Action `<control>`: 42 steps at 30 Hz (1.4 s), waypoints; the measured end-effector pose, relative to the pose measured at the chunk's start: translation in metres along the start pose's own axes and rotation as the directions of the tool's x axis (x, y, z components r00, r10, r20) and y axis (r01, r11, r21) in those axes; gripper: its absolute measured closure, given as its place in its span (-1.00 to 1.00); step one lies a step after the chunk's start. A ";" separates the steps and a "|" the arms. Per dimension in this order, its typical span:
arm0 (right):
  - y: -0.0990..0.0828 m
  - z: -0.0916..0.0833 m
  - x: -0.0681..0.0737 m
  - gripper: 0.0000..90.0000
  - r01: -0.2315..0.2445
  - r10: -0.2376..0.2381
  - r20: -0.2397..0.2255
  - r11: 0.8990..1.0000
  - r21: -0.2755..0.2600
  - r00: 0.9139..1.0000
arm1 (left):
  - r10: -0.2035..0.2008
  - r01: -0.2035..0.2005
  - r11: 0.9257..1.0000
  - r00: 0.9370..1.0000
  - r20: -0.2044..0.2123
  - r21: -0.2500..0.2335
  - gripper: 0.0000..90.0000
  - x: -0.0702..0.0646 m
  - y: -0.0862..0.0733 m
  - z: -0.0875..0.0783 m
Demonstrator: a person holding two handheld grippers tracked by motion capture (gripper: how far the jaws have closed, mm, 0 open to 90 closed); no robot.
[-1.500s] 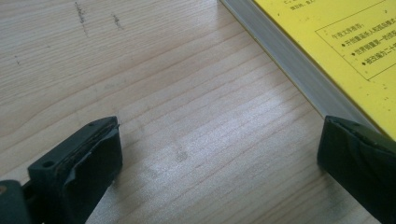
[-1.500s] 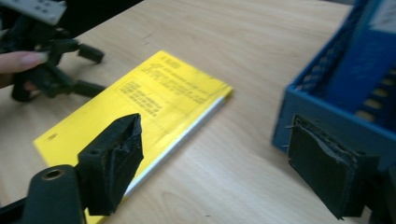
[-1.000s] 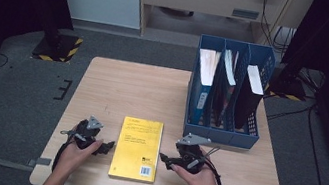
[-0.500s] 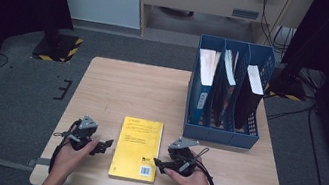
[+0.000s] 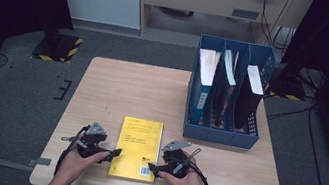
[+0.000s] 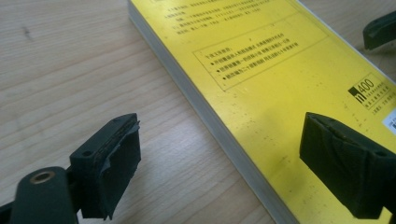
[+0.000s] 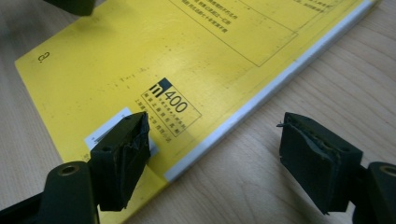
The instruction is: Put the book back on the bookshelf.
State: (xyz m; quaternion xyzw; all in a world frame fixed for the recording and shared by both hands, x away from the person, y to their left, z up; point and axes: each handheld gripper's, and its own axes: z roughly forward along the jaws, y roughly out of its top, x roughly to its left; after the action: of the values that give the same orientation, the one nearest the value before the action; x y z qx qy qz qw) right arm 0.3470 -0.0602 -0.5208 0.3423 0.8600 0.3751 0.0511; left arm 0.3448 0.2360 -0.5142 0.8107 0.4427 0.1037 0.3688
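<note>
Both tongs — astride yellow book (image 5: 137,148) edges

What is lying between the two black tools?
The yellow book lies flat on the table between the left tool and the right tool, seen in the high view.

light: we see the table (image 5: 117,89) evenly lit from overhead, surroundings dark | shadows: soft, short, under the gripper views' jaws | glare: mild sheen on the yellow book (image 6: 261,70) | focus: high view soft and low in detail; we read near jaws slightly blurred, book print sharper
</note>
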 end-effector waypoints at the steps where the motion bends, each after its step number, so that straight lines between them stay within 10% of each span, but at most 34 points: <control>1: 0.001 0.000 0.002 -0.46 -0.003 0.003 -0.002 1.000 0.004 1.000 | 0.002 -0.002 1.000 1.000 0.003 0.003 -0.70 -0.002 0.000 0.001; 16: -0.004 0.007 0.006 -0.39 -0.036 0.034 -0.062 0.999 -0.023 0.997 | -0.037 0.033 0.998 0.994 0.102 0.045 -0.29 -0.004 0.005 0.015; 31: -0.007 0.007 0.008 -0.41 -0.042 0.040 -0.053 0.998 -0.047 0.998 | -0.024 0.021 0.999 0.995 0.100 0.035 -0.24 0.000 0.013 0.017; 36: -0.008 0.008 0.009 -0.41 -0.048 0.045 -0.048 0.997 -0.055 0.998 | -0.070 0.076 0.997 0.984 0.165 -0.026 -0.10 0.003 0.014 0.006; 42: -0.009 0.008 0.010 -0.42 -0.050 0.047 -0.046 0.997 -0.065 0.998 | -0.037 0.035 0.999 0.976 0.217 0.013 -0.10 -0.004 0.009 -0.005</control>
State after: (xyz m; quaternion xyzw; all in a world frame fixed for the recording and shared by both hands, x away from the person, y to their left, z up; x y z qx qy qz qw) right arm 0.3369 -0.0532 -0.5309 0.3527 0.8394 0.4122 0.0341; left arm 0.3457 0.2326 -0.5037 0.8107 0.4150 0.0058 0.4129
